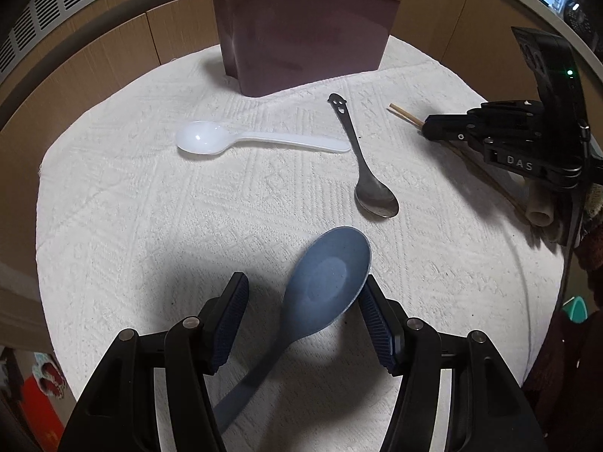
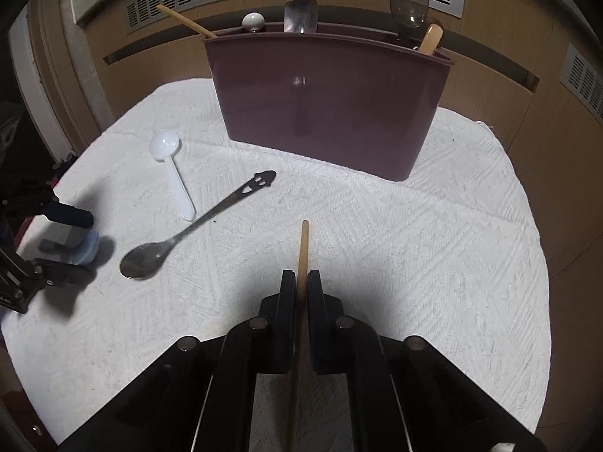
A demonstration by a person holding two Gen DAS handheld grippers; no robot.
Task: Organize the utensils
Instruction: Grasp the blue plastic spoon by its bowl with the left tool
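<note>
Right gripper (image 2: 301, 282) clamps a thin wooden stick (image 2: 303, 248) at lower centre. Left gripper (image 1: 303, 309) gapes around a matte blue spoon (image 1: 324, 286) on woven white cloth (image 1: 150, 207); glossy maroon holder (image 1: 305, 37) above, clear cloth between.

Wooden stick (image 2: 303, 248) between closed fingers (image 2: 288, 293)

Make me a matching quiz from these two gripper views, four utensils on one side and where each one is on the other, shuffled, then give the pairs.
Things:
1. blue spoon
2. wooden stick
3. white spoon
4. clear spoon

Places:
A. standing in the maroon holder
B. clamped in the right gripper
C. lying between the open left gripper fingers
D. lying free on the white cloth

Pairs: 1-C, 2-B, 3-D, 4-A
</note>
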